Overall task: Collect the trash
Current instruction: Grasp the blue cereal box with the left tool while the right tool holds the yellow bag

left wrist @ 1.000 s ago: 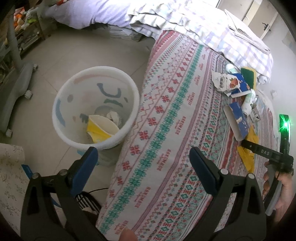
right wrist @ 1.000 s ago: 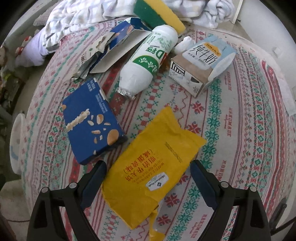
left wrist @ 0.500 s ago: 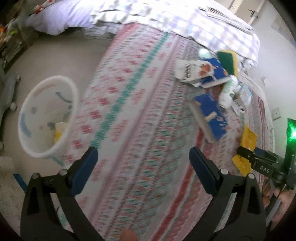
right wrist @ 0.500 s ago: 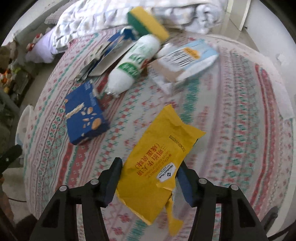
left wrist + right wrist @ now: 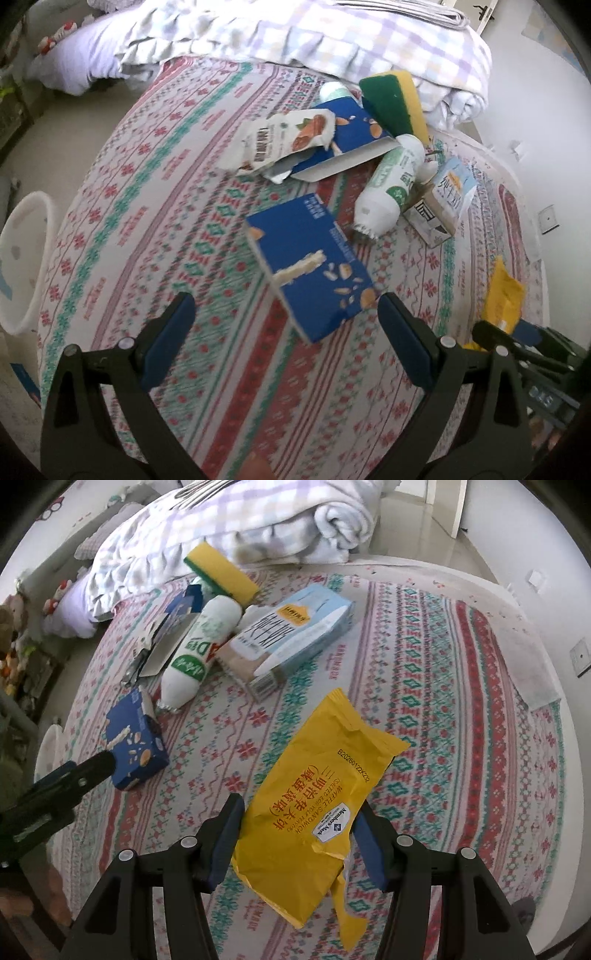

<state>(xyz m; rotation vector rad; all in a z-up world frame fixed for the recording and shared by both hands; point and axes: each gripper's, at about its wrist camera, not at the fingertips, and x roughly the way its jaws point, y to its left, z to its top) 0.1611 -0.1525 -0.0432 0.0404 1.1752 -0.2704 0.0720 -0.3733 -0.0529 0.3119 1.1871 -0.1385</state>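
Leftmost, the white bin (image 5: 27,258) stands on the floor at the bed's edge; only part of its rim and wall shows, contents not visible. Left gripper (image 5: 284,332) hangs over the patterned bedspread (image 5: 147,206), jaws spread wide, nothing between the pads. Just ahead of it lies the blue snack box (image 5: 314,269), flat, long axis running diagonally from upper left to lower right, its near corner between the fingertips' line but untouched.

Further back: torn white wrapper (image 5: 280,142) overlapping an opened blue carton (image 5: 351,144); green-and-yellow sponge (image 5: 391,101) propped behind. White bottle (image 5: 391,184) lies on its side, torn foil end toward the camera. Beside it, touching, a pale blue milk carton (image 5: 443,203), also on its side.

Right gripper (image 5: 295,834) is closed about halfway on the yellow snack bag (image 5: 321,794), both pads pressing its lower sides. Bag's long axis runs away from the gripper, sealed top tilted up and right; torn lower edge dangles below the pads. Bag appears lifted clear of the bedspread. Checked quilt (image 5: 229,520) bunched at the far end.
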